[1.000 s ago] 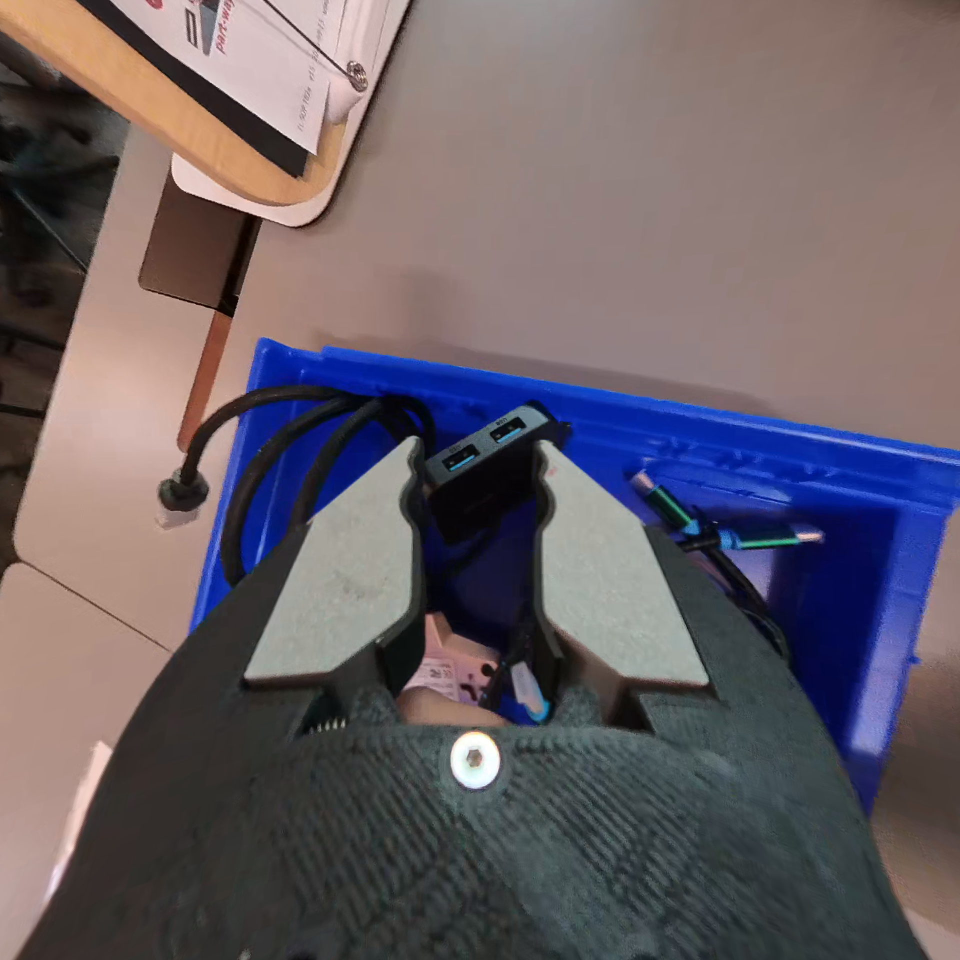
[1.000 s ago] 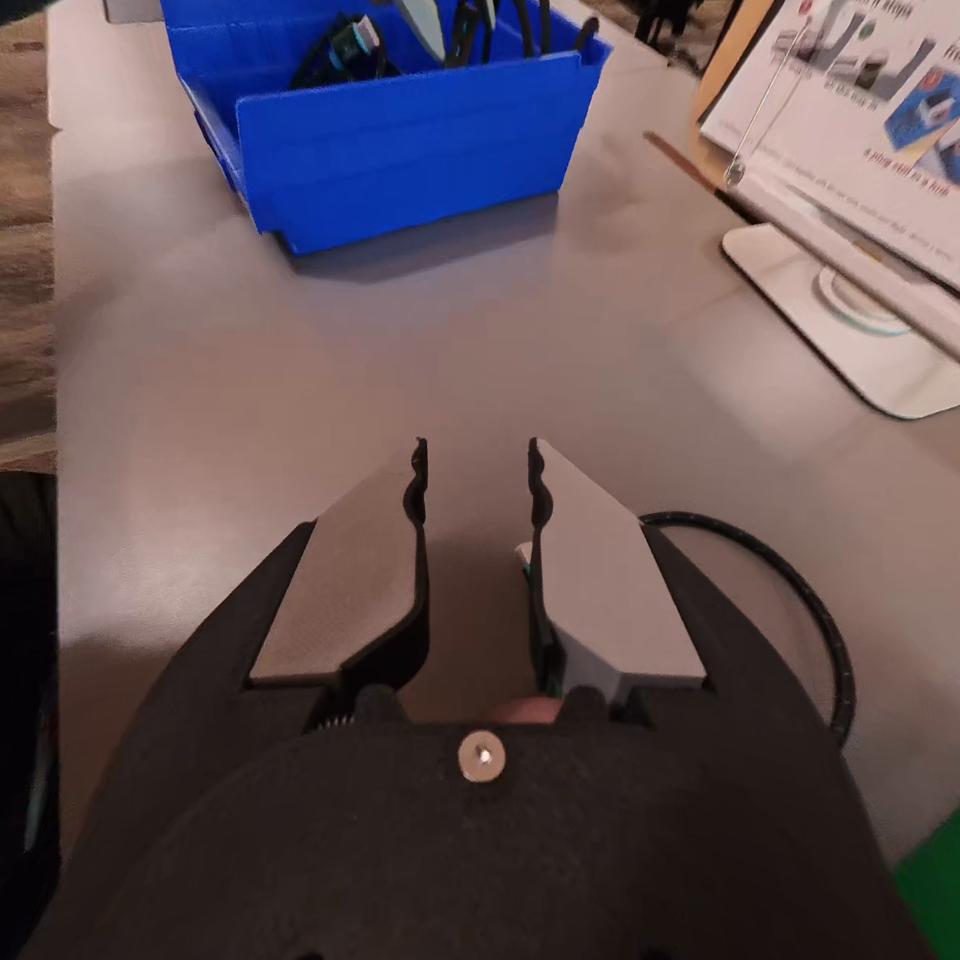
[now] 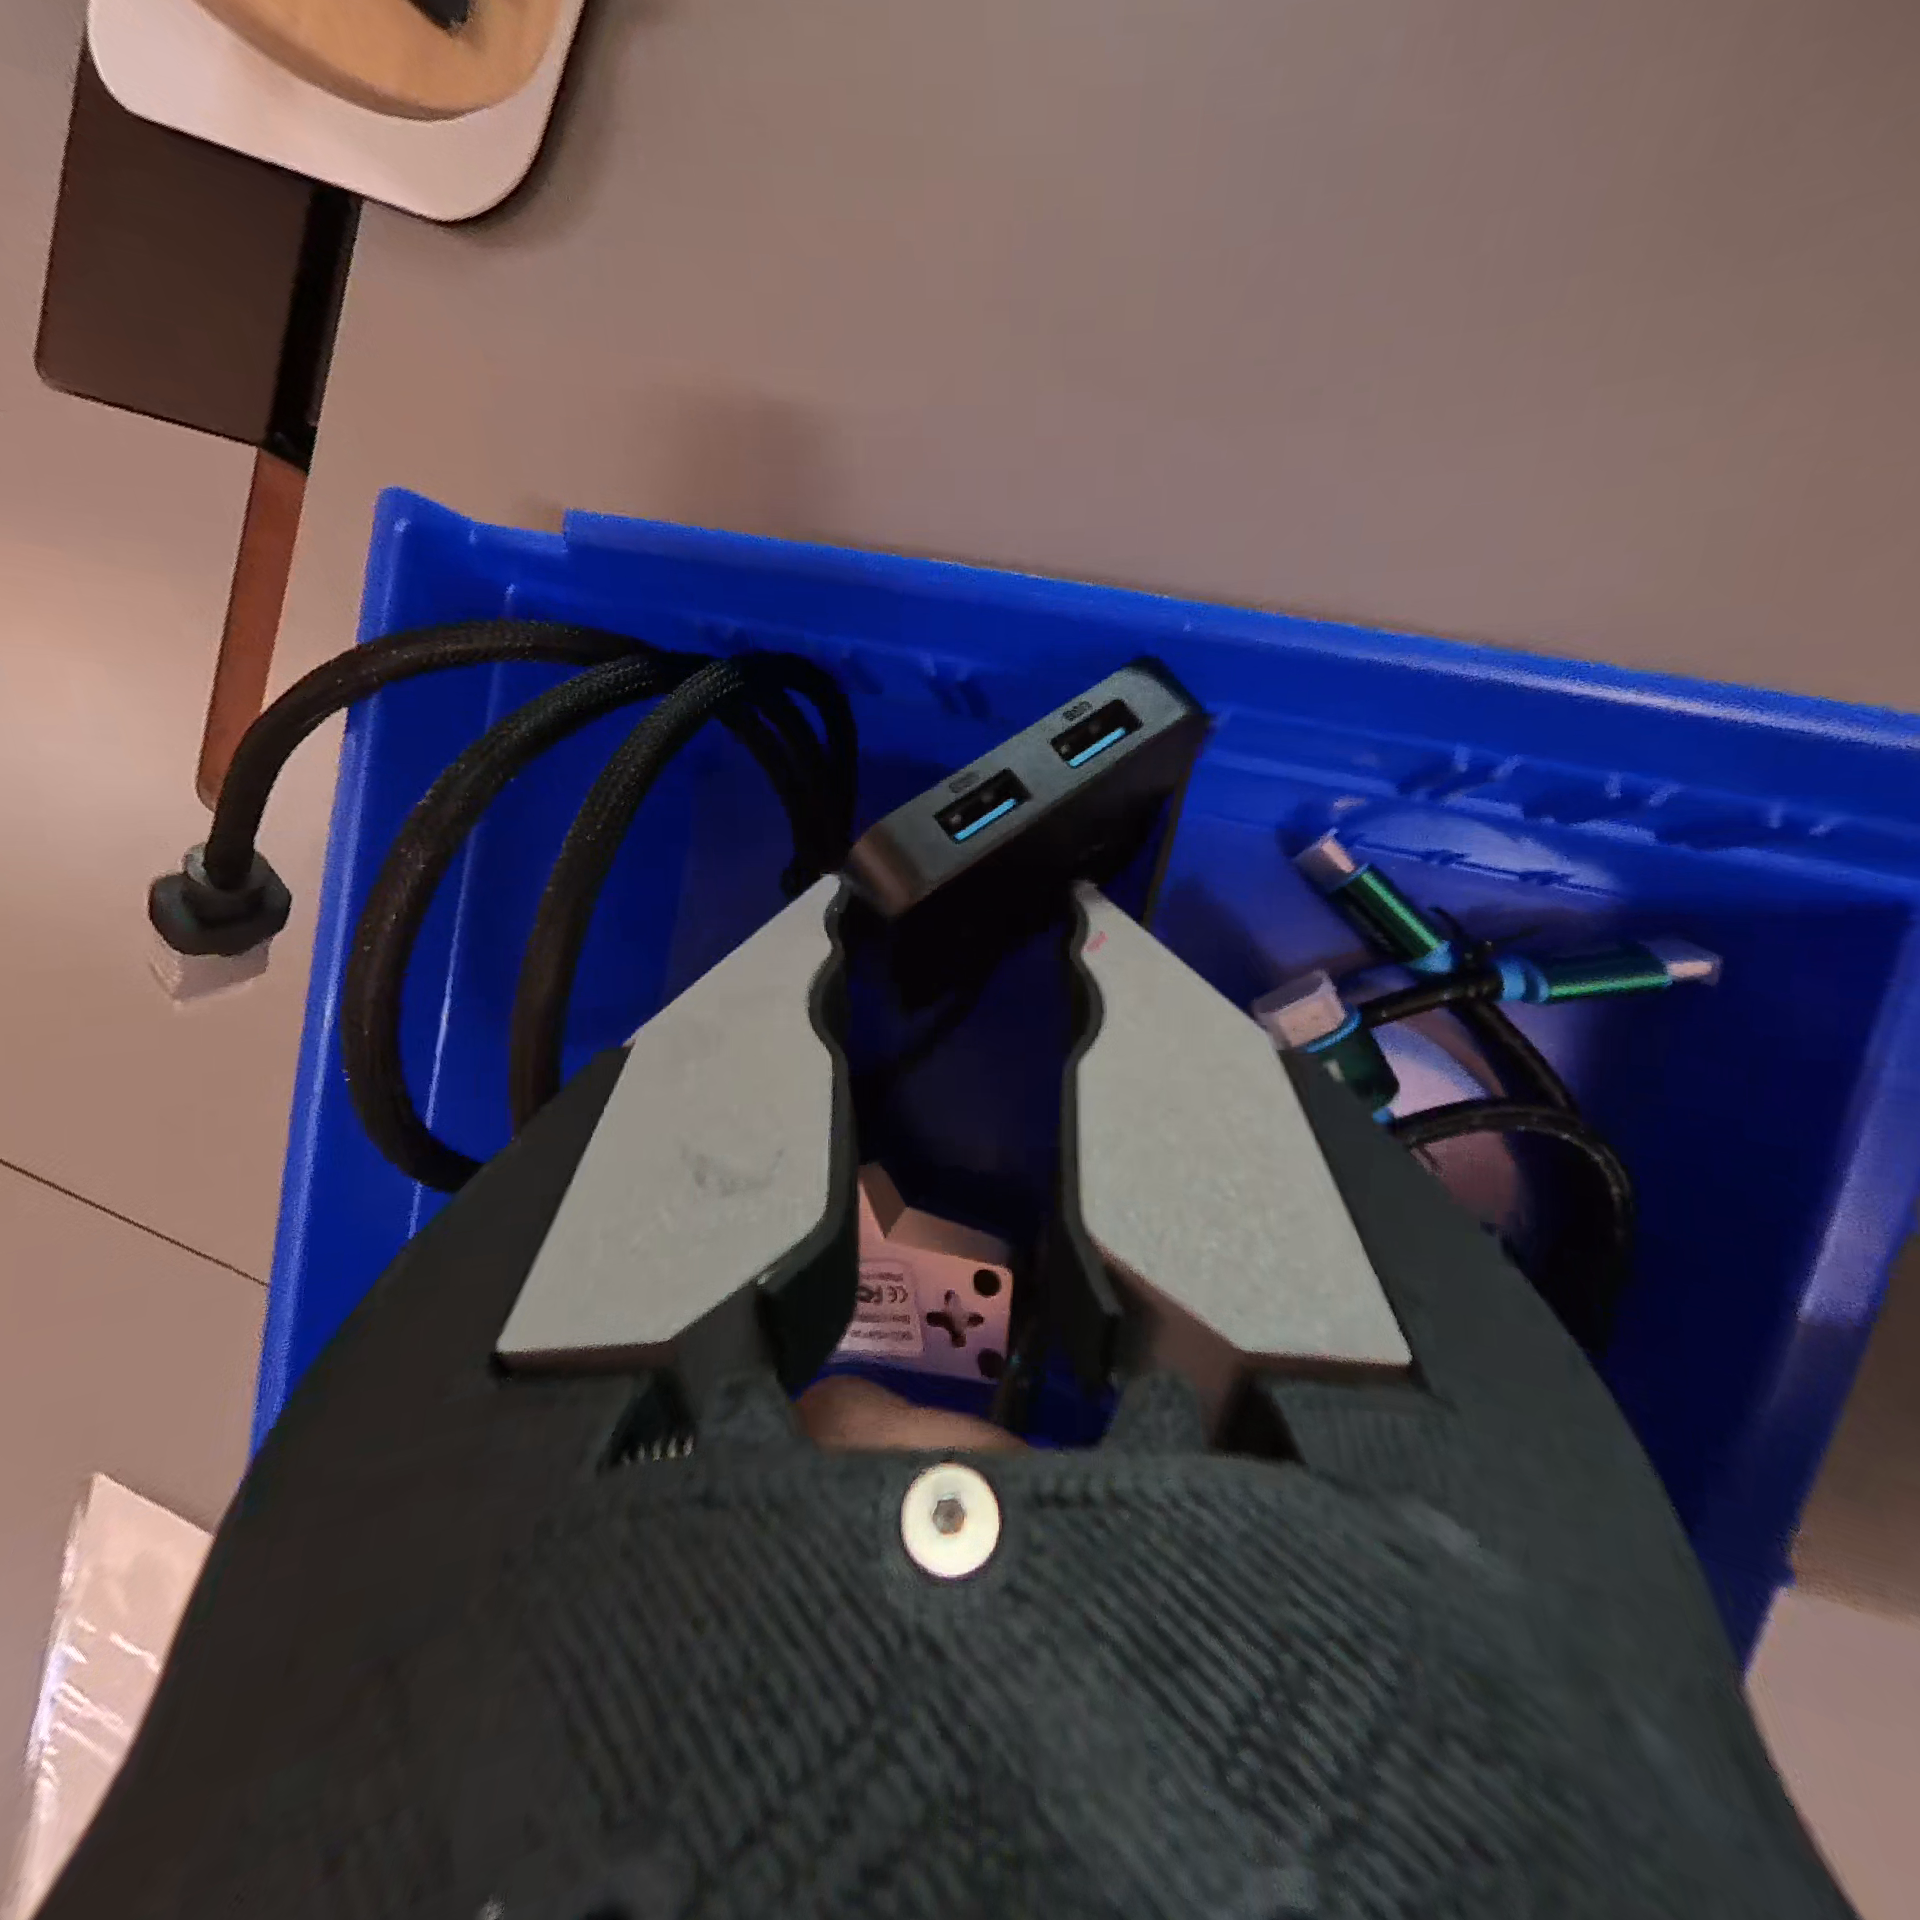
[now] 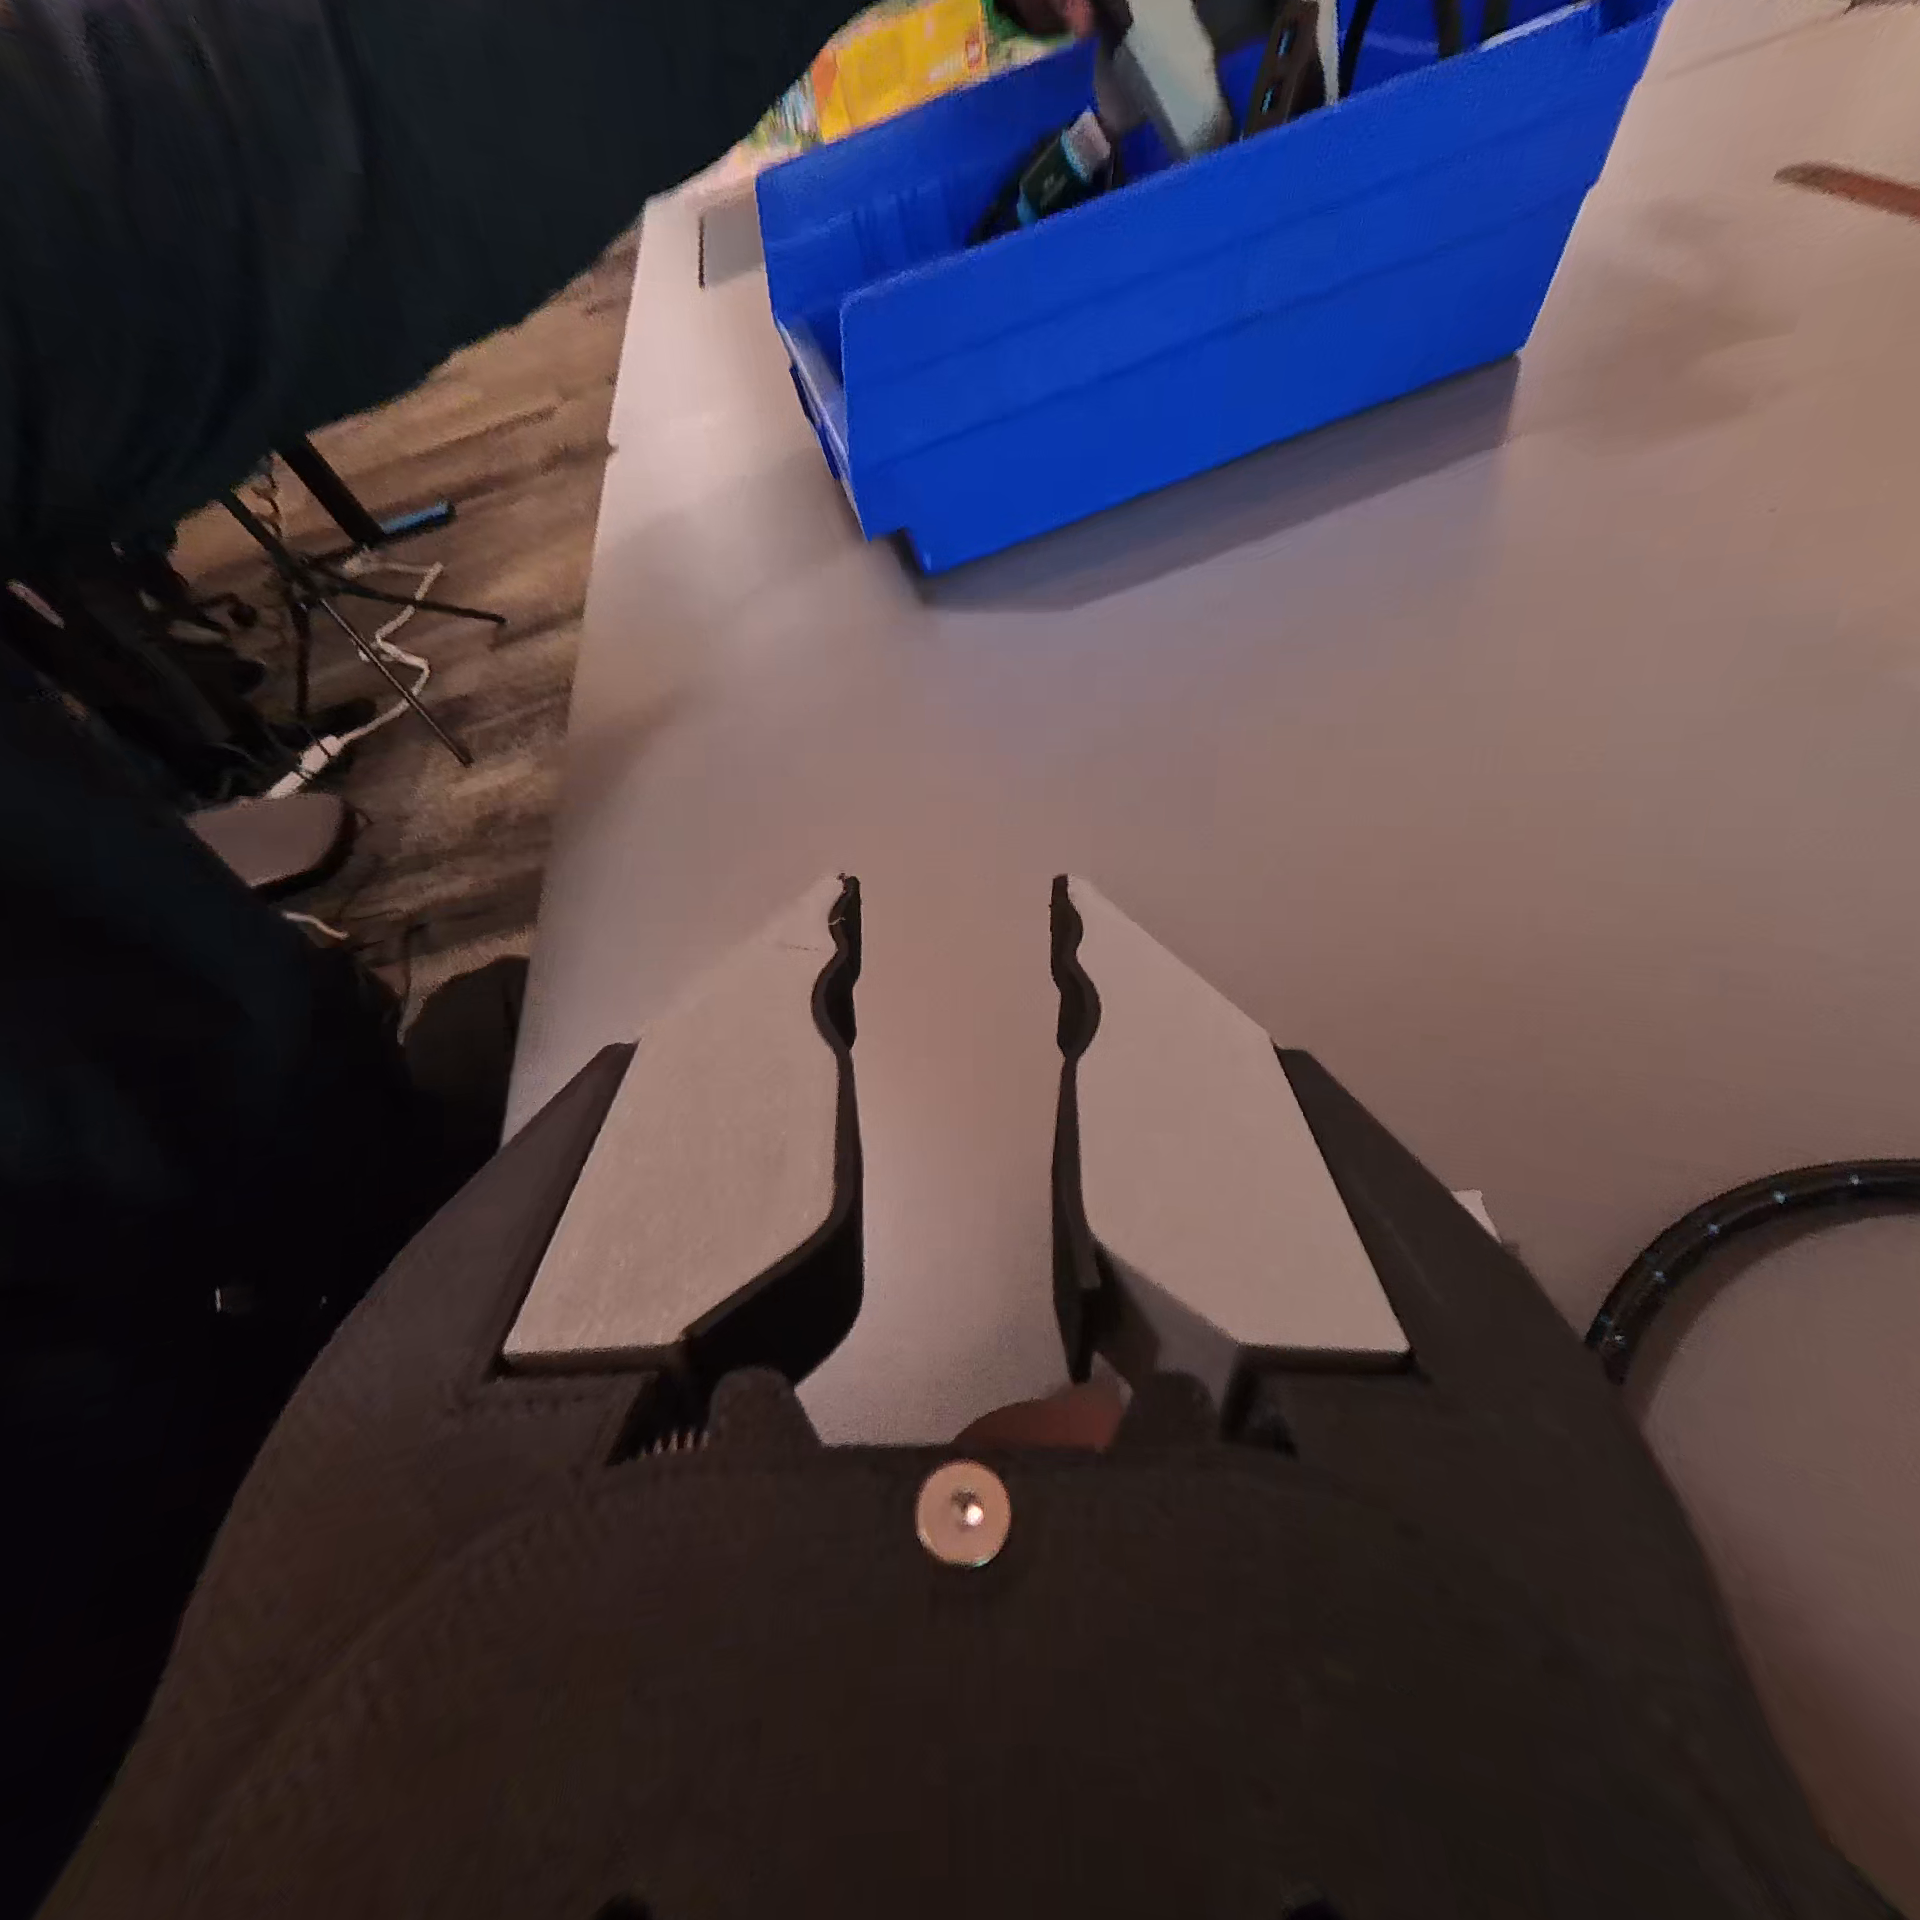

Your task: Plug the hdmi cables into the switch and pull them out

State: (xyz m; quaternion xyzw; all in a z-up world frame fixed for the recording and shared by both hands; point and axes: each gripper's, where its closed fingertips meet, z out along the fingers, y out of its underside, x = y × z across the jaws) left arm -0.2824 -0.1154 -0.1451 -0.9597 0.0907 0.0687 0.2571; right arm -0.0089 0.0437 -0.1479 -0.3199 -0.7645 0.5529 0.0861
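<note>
Left gripper [image 3: 954, 904], jaws apart, poised over black switch [image 3: 1023, 805] propped inside blue bin [image 3: 1558, 727], seemingly lining up a pickup; braided black cables [image 3: 447, 883] spilling over bin's left wall; right gripper [image 4: 951, 883] parted, empty, well short of bin.

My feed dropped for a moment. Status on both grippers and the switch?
Left gripper open, tips at the black switch in the blue bin. Right gripper open, empty, over the table. Braided cables coiled beside the switch.
</note>
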